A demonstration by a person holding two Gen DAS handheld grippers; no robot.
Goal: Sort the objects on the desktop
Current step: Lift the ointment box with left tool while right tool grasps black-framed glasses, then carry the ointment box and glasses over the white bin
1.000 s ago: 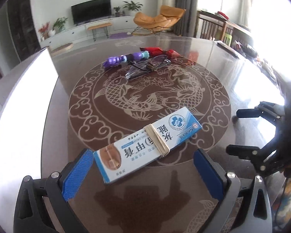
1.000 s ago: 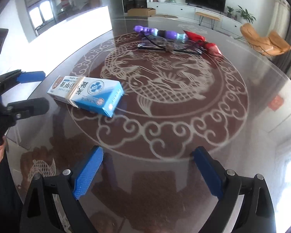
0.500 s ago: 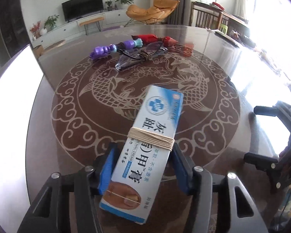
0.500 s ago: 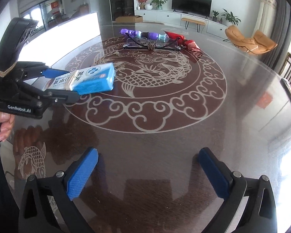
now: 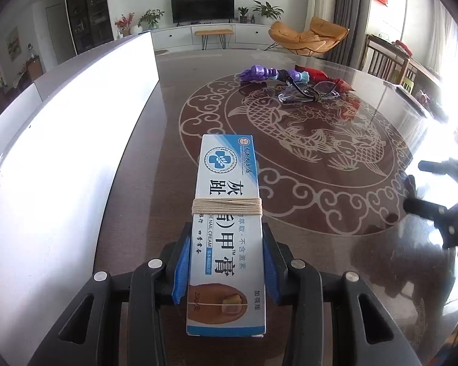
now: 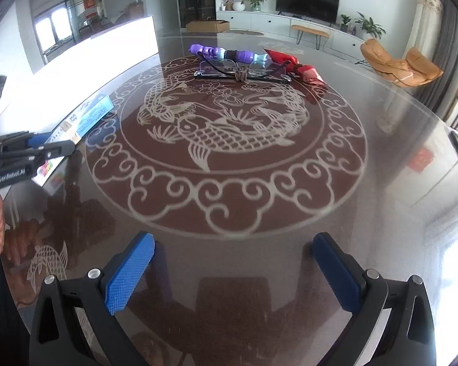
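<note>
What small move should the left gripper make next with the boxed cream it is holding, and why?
Probably carry the blue-and-white nail cream box leftward toward the white surface and set it down. The left gripper is shut on it, clear of the glasses and purple toy; the right gripper hangs open.

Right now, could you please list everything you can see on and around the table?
Cream box: one, blue and white, tied with string, clamped in left gripper.
Glasses: one pair, clear, far side of table.
Purple toy: one, purple and teal, behind glasses.
Red packet: one, red, right of toy.
Table: one, dark glass, fish pattern.
Left gripper: shut on box.
Right gripper: open, holding nothing.
</note>
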